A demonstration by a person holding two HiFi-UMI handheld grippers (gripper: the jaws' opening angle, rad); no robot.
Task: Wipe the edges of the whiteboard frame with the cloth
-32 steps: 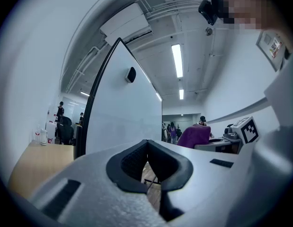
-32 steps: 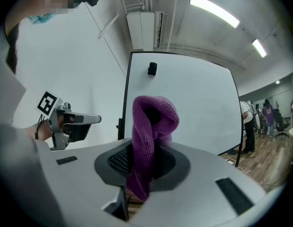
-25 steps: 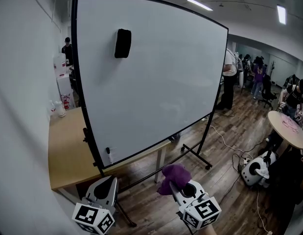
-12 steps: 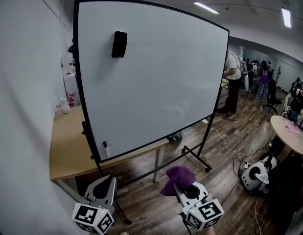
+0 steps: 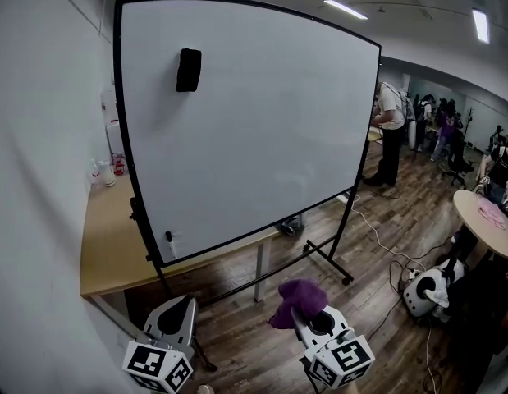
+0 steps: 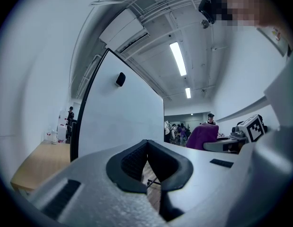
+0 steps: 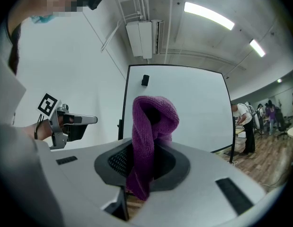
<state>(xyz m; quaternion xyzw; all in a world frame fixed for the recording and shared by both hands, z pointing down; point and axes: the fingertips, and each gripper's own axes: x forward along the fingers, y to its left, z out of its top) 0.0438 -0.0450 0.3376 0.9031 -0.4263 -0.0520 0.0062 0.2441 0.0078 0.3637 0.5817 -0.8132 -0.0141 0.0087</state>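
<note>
A large whiteboard (image 5: 262,130) in a thin black frame (image 5: 125,138) stands on a wheeled stand ahead of me; it also fills the middle of the right gripper view, whiteboard (image 7: 184,112), and shows in the left gripper view, whiteboard (image 6: 122,117). A black eraser (image 5: 188,70) sticks to its upper left. My right gripper (image 5: 301,309) is low at the bottom centre, well short of the board, shut on a purple cloth (image 5: 298,297) that bunches up above the jaws, cloth (image 7: 151,131). My left gripper (image 5: 178,314) is low at the bottom left, shut and empty.
A wooden table (image 5: 114,245) runs behind the board along the left wall, with bottles (image 5: 106,173) at its far end. The stand's feet and casters (image 5: 327,265) reach forward on the wood floor. Cables and a white device (image 5: 422,290) lie right, by a round table (image 5: 487,220). People stand beyond.
The view has shifted slightly, so the board sits a little further left and lower in frame. Both grippers stay low in about the same place, the right still shut on the cloth.
</note>
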